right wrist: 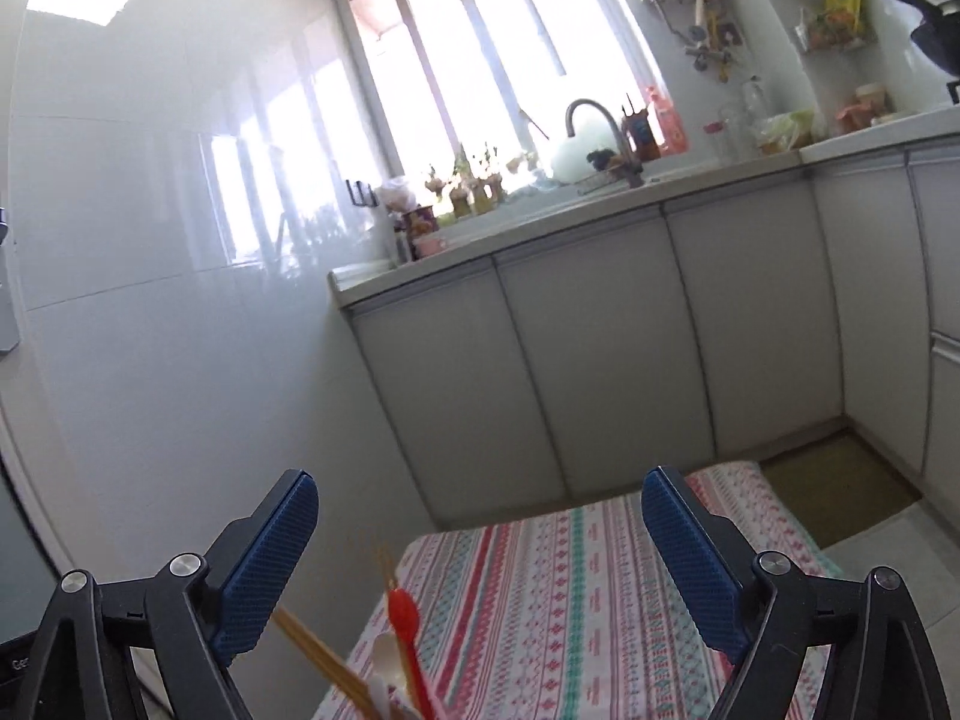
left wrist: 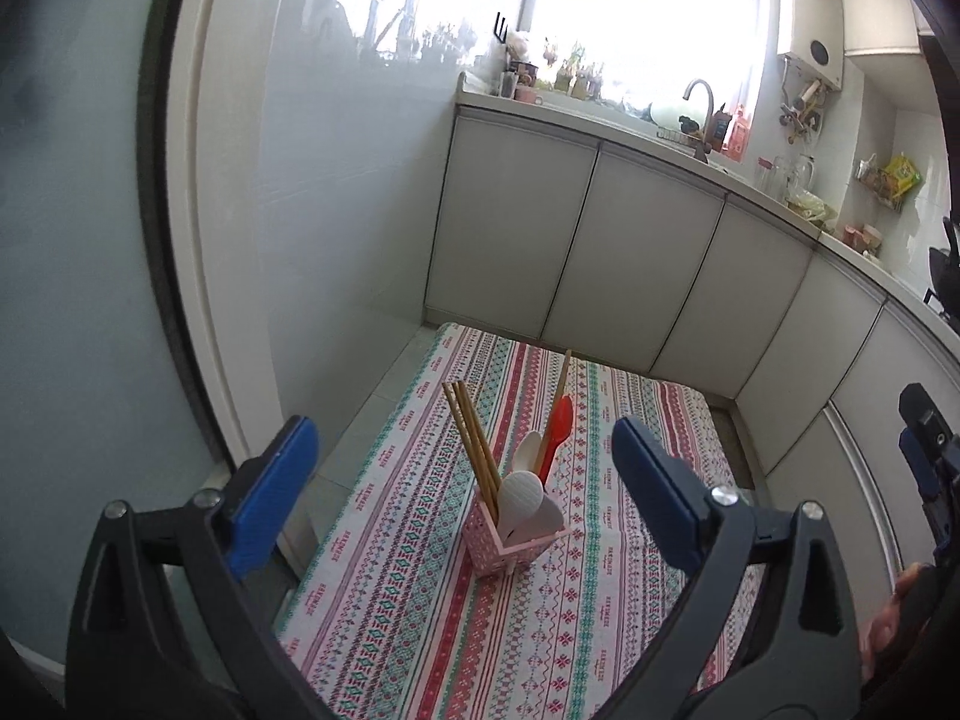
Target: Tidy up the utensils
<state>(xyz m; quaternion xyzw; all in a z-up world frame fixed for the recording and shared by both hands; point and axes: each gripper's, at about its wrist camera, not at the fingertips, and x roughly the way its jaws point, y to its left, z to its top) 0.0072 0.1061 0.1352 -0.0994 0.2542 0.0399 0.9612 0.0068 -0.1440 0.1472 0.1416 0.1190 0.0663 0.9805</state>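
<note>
Pink utensil holder (left wrist: 515, 540) on tablecloth (left wrist: 630, 480), beyond wide, empty left fingers (left wrist: 288, 480); right fingers (right wrist: 690, 552) wide, empty.

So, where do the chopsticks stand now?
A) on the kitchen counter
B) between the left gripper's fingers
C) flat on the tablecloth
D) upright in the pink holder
D: the chopsticks stand in the pink holder with the spoons, and both grippers are open and hold nothing.
</note>
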